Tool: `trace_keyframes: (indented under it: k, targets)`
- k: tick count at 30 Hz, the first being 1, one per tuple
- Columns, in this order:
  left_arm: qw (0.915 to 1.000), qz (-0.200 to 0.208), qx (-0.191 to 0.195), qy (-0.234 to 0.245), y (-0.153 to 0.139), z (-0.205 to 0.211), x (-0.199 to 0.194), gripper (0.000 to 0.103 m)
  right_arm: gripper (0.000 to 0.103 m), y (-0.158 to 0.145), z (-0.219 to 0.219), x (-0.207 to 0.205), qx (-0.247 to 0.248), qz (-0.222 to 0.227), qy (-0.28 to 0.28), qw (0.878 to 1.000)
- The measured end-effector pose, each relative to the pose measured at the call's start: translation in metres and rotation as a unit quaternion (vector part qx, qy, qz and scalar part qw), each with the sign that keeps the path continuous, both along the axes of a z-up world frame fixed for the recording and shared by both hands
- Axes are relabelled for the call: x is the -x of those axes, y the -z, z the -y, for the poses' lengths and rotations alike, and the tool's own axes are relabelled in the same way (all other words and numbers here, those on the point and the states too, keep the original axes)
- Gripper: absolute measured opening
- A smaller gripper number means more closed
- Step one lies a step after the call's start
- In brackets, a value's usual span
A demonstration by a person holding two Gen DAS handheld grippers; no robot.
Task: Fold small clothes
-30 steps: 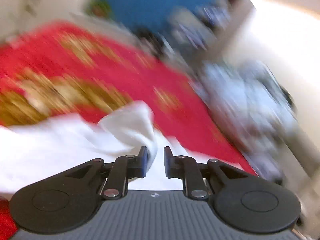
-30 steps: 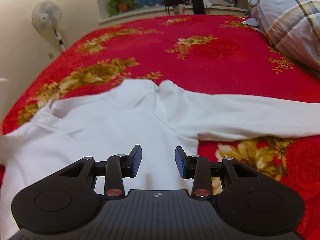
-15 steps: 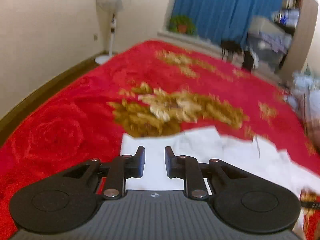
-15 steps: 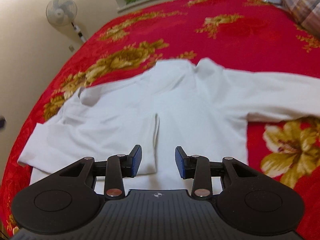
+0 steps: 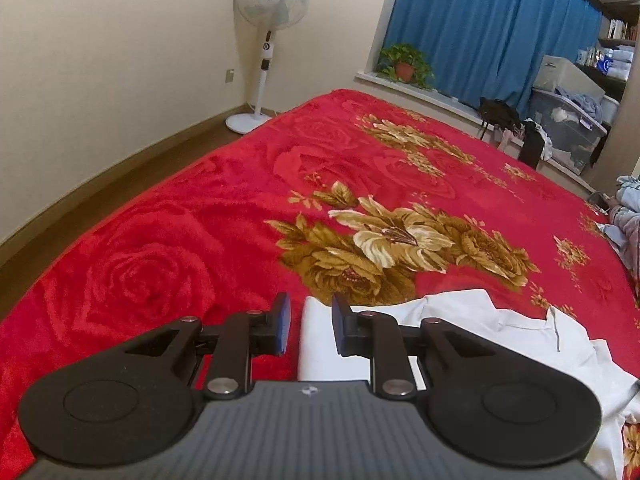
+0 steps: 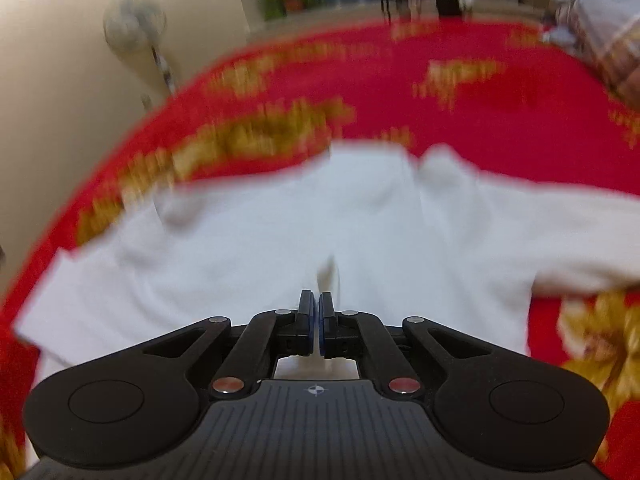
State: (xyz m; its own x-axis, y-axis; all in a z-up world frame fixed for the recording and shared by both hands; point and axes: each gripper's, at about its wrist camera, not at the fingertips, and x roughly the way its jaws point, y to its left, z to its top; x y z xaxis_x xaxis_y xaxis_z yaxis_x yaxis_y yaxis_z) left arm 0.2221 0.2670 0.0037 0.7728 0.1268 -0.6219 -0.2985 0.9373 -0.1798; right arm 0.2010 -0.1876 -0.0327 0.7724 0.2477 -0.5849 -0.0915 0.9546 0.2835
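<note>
Writing on fan (image 5: 271, 2) illegible.

A long-sleeved shirt (image 6: 320, 216) lies spread on a bed (image 5: 224, 208), lower centre of the right wrist frame. In the left wrist frame, a pedestal fan (image 5: 269, 32) stands upper centre, a potted plant (image 5: 406, 62) to its right.
</note>
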Motion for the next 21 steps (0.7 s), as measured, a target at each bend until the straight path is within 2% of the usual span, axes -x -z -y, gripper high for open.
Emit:
trace_keyframes:
  k: [2,4,5,7,9,10,12,14,16,18,20,21]
  targets:
    - [0.9999,-0.002,0.010,0.005,0.006,0.002,-0.008,0.024,0.000,-0.027,0.018,0.008,-0.009,0.066,0.016,0.998]
    - [0.9996,-0.011,0.021,0.015,0.010,0.002,-0.011,0.025,0.000,-0.037,0.035,0.007,0.021,0.085,0.051,0.995]
    - [0.9994,-0.016,0.025,0.020,0.013,0.003,-0.013,0.025,0.000,-0.033,0.044,0.001,0.044,0.067,0.075,0.994]
    - [0.9984,-0.026,0.038,0.032,0.019,0.007,-0.017,0.026,0.000,-0.009,0.063,-0.018,0.063,-0.022,0.106,0.992]
    - [0.9960,-0.040,0.063,0.050,0.028,0.012,-0.021,0.031,0.000,0.010,0.083,-0.026,0.013,-0.069,0.128,0.989]
    - [0.9945,-0.047,0.074,0.058,0.032,0.014,-0.024,0.034,0.000,0.014,0.086,-0.028,0.006,-0.074,0.131,0.989]
    - [0.9892,-0.068,0.103,0.079,0.041,0.019,-0.027,0.040,0.000,0.011,0.081,-0.027,0.019,-0.057,0.123,0.991]
    - [0.9833,-0.102,0.118,0.094,0.051,0.024,-0.031,0.041,0.000,0.005,0.080,-0.024,0.013,-0.039,0.120,0.992]
    - [0.9786,-0.139,0.110,0.105,0.063,0.030,-0.034,0.041,0.000,-0.004,0.085,-0.021,-0.009,-0.017,0.132,0.991]
    - [0.9723,-0.180,0.092,0.118,0.076,0.036,-0.035,0.040,0.000,-0.018,0.086,-0.017,-0.032,0.029,0.129,0.991]
    - [0.9688,-0.201,0.079,0.122,0.082,0.035,-0.033,0.024,0.000,-0.029,0.086,-0.010,-0.034,0.069,0.110,0.991]
    - [0.9676,-0.206,0.075,0.126,0.083,0.034,-0.032,0.020,0.000,-0.029,0.087,-0.011,-0.029,0.061,0.105,0.992]
